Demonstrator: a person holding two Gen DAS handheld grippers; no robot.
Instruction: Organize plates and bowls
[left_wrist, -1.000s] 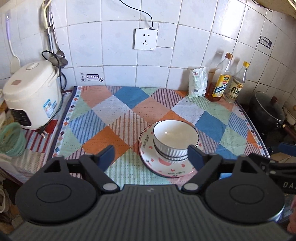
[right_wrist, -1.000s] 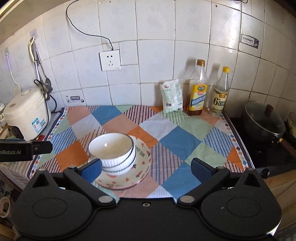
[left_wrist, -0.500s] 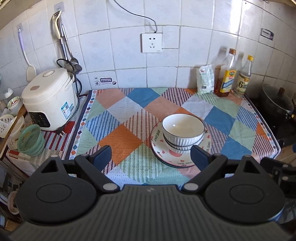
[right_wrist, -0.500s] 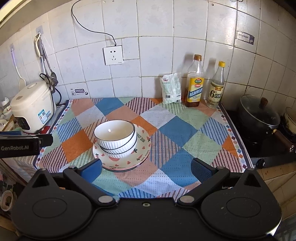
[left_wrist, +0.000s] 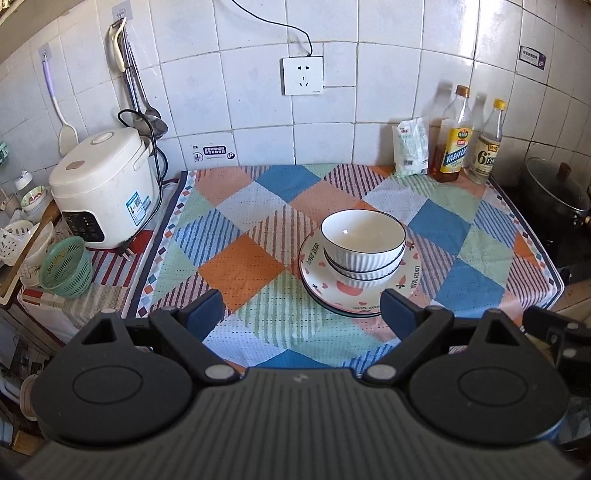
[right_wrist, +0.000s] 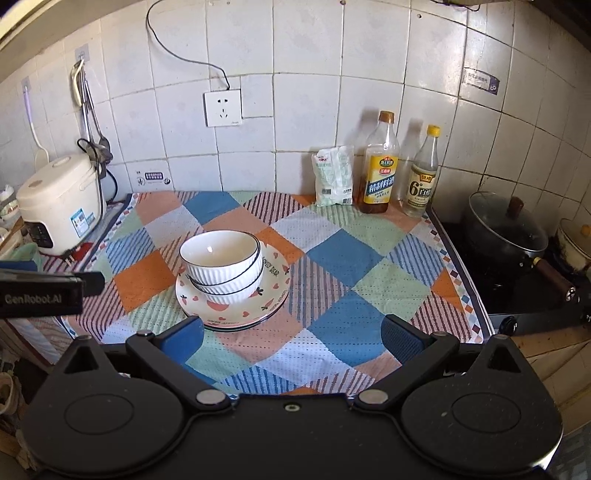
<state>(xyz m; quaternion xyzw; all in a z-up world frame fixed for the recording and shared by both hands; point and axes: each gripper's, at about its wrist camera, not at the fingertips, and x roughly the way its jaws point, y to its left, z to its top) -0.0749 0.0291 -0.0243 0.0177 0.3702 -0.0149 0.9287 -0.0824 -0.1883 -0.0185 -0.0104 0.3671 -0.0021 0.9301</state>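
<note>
Two white ribbed bowls (left_wrist: 364, 245) sit nested on a stack of pink-patterned plates (left_wrist: 354, 295) in the middle of the patchwork cloth (left_wrist: 236, 266). The bowls (right_wrist: 221, 264) and plates (right_wrist: 266, 299) also show in the right wrist view. My left gripper (left_wrist: 301, 308) is open and empty, held back from the stack over the cloth's near edge. My right gripper (right_wrist: 293, 334) is open and empty, to the right of the stack and nearer than it. The left gripper's side (right_wrist: 44, 291) shows at the left edge of the right wrist view.
A white rice cooker (left_wrist: 103, 192) and a green basket (left_wrist: 66, 267) stand at the left. A white packet (left_wrist: 412, 147) and two bottles (left_wrist: 454, 140) stand at the back right by the tiled wall. A lidded black pot (right_wrist: 506, 225) sits on the stove at the right.
Both grippers have drawn back and up from the stack, so the bowls and plates look smaller and farther. The bowls and plates have not moved. Both grippers stay open.
</note>
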